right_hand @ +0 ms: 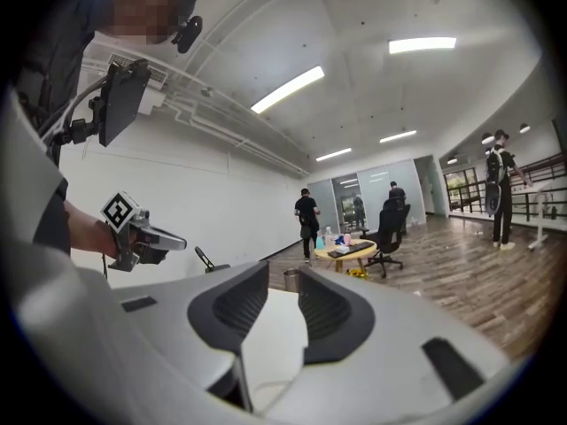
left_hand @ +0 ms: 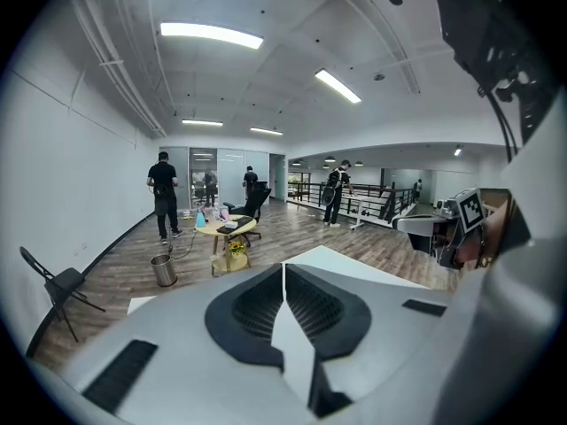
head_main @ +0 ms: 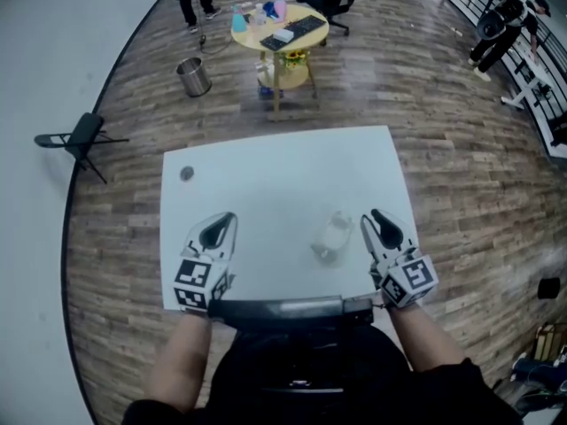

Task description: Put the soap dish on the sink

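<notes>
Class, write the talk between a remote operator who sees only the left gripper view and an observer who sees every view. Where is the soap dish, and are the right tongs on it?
Operator: My left tongs are shut with nothing in them, and I see no soap dish. Where is it?
Observer: The head view shows the clear soap dish lying on the white table. It is close beside the right tongs, on the side toward your left tongs.
Operator: Do the right tongs grip it?
Observer: No. The right gripper view shows their jaws apart, with only bare table between them.
</notes>
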Demonstrator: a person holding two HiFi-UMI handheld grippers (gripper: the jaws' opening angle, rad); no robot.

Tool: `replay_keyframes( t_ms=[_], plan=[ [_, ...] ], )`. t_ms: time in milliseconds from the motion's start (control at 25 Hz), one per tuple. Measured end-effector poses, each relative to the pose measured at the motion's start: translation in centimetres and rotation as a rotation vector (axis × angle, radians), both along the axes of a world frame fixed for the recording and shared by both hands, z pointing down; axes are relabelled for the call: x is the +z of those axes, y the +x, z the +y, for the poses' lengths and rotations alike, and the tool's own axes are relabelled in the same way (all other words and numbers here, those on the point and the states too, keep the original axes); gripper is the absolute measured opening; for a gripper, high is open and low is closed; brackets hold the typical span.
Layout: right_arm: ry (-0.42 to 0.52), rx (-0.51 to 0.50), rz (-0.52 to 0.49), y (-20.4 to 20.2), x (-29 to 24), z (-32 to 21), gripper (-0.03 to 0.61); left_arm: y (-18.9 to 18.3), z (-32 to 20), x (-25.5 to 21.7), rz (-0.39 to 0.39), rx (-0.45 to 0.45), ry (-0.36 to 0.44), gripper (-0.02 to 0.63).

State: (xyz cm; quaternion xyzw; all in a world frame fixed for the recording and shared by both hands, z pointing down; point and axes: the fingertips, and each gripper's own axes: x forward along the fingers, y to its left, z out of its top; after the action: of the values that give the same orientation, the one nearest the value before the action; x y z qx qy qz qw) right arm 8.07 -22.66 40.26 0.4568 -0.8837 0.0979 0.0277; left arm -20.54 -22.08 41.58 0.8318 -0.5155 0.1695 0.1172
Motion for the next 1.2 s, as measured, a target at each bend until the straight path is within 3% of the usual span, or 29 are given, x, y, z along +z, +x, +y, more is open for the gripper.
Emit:
replay_keyframes(
  t_ms=[160,320,640,1200],
  plan=[
    [0.006,-0.006,-0.008,0.3,0.7,-0.2,0.098,0.4,0.0,0.1,0.000,-0.004,-0.015,0.014],
    [-0.024,-0.002,0.007,0.6,2.9,-0.3,0.008,0.0,0.1,0.8,-0.005,-0.011,-0.028,0.014],
    [-0.159,0.045,0.050,2.4,8.4,-0.6,0.006,-0.4,-0.1,1.6,0.000,-0.026,-0.052,0.014],
    [-0.163,0.066,0.042,2.1,8.4,-1.1,0.006,-1.2,0.2,2.1,0.005,-0.031,-0.063,0.014]
  ],
)
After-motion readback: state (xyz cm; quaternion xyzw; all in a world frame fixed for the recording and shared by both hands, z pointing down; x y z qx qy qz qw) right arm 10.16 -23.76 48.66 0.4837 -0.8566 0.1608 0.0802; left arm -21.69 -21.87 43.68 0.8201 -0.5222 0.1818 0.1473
